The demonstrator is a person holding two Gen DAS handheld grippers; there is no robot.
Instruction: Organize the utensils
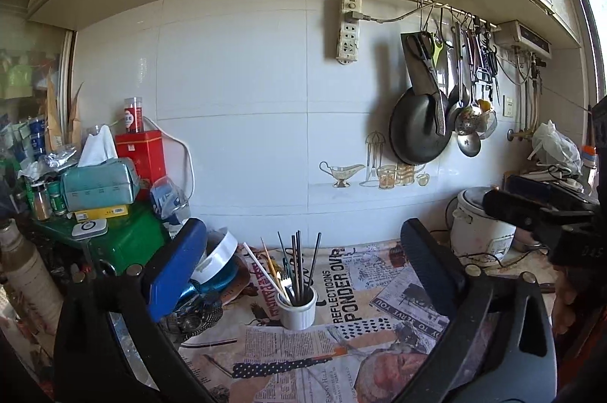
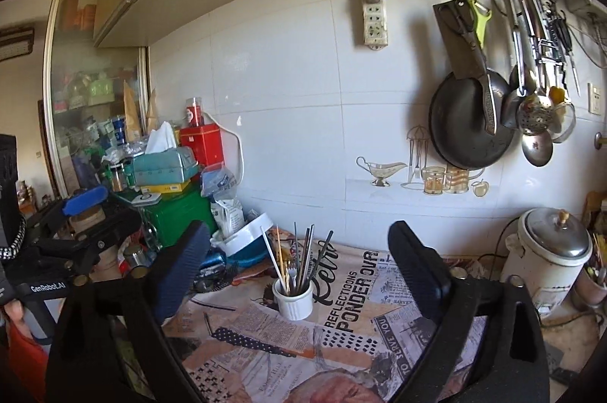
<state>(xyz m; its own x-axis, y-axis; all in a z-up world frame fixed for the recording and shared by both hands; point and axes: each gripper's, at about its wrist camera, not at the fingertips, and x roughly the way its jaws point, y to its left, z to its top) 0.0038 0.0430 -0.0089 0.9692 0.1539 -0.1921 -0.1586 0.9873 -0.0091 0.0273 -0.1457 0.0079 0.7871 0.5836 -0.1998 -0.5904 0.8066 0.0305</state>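
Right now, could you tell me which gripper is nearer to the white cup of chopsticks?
Hard to call; neither is clearly nearer. The left gripper and the right gripper both hang open, short of the cup, which stands centred between each one's fingers.

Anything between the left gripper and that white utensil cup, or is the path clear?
In the left wrist view, only bare newspaper-print cloth lies between the open left gripper and the white utensil cup. Nothing blocks the approach.
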